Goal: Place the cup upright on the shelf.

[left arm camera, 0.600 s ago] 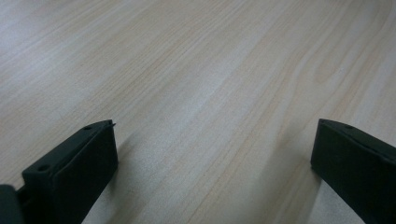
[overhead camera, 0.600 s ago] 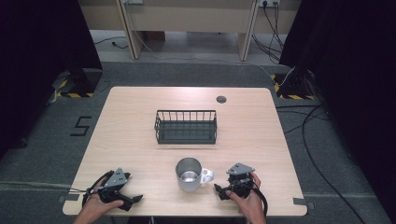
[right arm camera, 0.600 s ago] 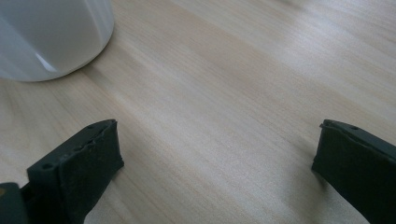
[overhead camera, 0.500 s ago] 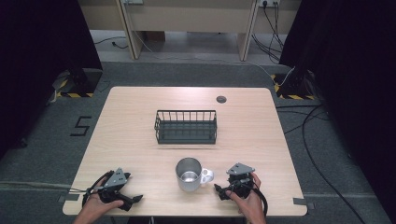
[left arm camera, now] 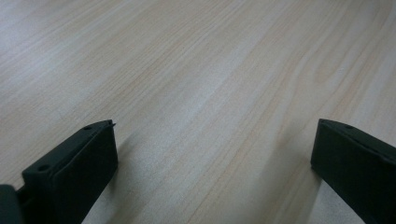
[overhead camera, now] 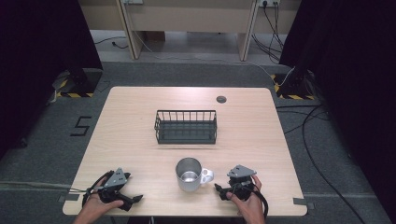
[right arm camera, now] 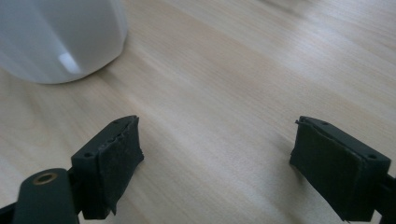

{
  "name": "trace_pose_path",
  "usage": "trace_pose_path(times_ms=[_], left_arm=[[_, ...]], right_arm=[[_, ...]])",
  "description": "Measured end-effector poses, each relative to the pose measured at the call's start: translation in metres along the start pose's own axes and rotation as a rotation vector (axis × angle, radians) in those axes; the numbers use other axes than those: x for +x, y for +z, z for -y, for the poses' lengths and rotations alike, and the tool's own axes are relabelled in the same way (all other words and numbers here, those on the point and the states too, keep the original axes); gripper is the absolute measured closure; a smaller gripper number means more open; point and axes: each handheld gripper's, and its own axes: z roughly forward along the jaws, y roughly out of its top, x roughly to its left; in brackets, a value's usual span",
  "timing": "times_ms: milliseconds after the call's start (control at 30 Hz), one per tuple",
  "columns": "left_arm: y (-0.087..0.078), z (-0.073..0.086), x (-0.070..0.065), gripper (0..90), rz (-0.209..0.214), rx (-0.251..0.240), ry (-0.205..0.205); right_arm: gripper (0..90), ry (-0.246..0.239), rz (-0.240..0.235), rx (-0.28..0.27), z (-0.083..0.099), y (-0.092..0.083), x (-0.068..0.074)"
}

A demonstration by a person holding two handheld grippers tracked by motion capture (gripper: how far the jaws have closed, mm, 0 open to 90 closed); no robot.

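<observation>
A metal mug [overhead camera: 188, 174] is standing upright on the light wooden table [overhead camera: 130, 126], toward its near edge, with its pale handle pointing to the person's right. Beyond the mug, near the table's middle, a black wire basket [overhead camera: 186, 126] is sitting apart from it, and farther beyond, near the far edge, a small dark round grommet [overhead camera: 221, 99] is showing in the tabletop. The right gripper [overhead camera: 223, 192] is resting on the table just to the right of the mug, held by the person's right hand [overhead camera: 247, 203]; in the right gripper view its jaws are standing wide apart with only bare wood between them, and the mug's rounded side [right arm camera: 56, 37] is lying ahead and to one side, not touching either jaw. The left gripper [overhead camera: 133, 201] is lying well to the left of the mug, held by the left hand [overhead camera: 95, 207]; in the left gripper view its jaws are likewise spread wide over bare table, gripping nothing.
</observation>
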Motion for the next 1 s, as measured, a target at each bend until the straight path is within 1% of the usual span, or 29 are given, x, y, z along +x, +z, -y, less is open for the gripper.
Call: trace_pose_path(times_ms=[67,133,233,333,467,500,600,667,700,733,767,800,900,1000], left_arm=[[0.000,0.000,0.000,0.0,0.000,0.000,0.000],[0.000,0.000,0.000,0.0,0.000,0.000,0.000],[0.000,0.000,0.000,0.0,0.000,0.000,0.000],[0.000,0.000,0.000,0.0,0.000,0.000,0.000],[0.000,0.000,0.000,0.0,0.000,0.000,0.000],[0.000,0.000,0.000,0.0,0.000,0.000,0.000],[0.000,0.000,0.000,0.0,0.000,0.000,0.000],[0.000,0.000,0.000,0.0,0.000,0.000,0.000],[0.000,0.000,0.000,0.0,0.000,0.000,0.000],[0.000,0.000,0.000,0.0,0.000,0.000,0.000],[0.000,0.000,0.000,0.0,0.000,0.000,0.000],[0.000,0.000,0.000,0.0,0.000,0.000,0.000],[0.000,0.000,0.000,0.0,0.000,0.000,0.000],[0.000,0.000,0.000,0.0,0.000,0.000,0.000]], right_arm=[[15.4,-0.004,-0.002,-0.003,0.000,-0.001,0.001],[15.3,-0.018,-0.007,-0.023,-0.001,-0.006,0.003],[15.3,-0.021,-0.012,-0.039,-0.002,-0.010,0.005],[15.2,-0.030,-0.023,-0.071,-0.005,-0.018,0.007],[15.2,-0.036,-0.026,-0.086,-0.008,-0.023,0.011],[15.2,-0.048,-0.031,-0.097,-0.010,-0.026,0.013],[15.2,-0.053,-0.034,-0.105,-0.012,-0.029,0.015],[15.2,-0.065,-0.037,-0.133,-0.015,-0.034,0.018],[15.2,-0.065,-0.037,-0.133,-0.015,-0.034,0.018],[15.2,-0.066,-0.048,-0.157,-0.018,-0.037,0.020],[15.2,-0.066,-0.048,-0.157,-0.018,-0.037,0.020],[15.2,-0.069,-0.058,-0.174,-0.020,-0.040,0.022],[15.2,-0.071,-0.067,-0.200,-0.022,-0.044,0.024],[15.1,-0.073,-0.073,-0.214,-0.024,-0.047,0.025]])
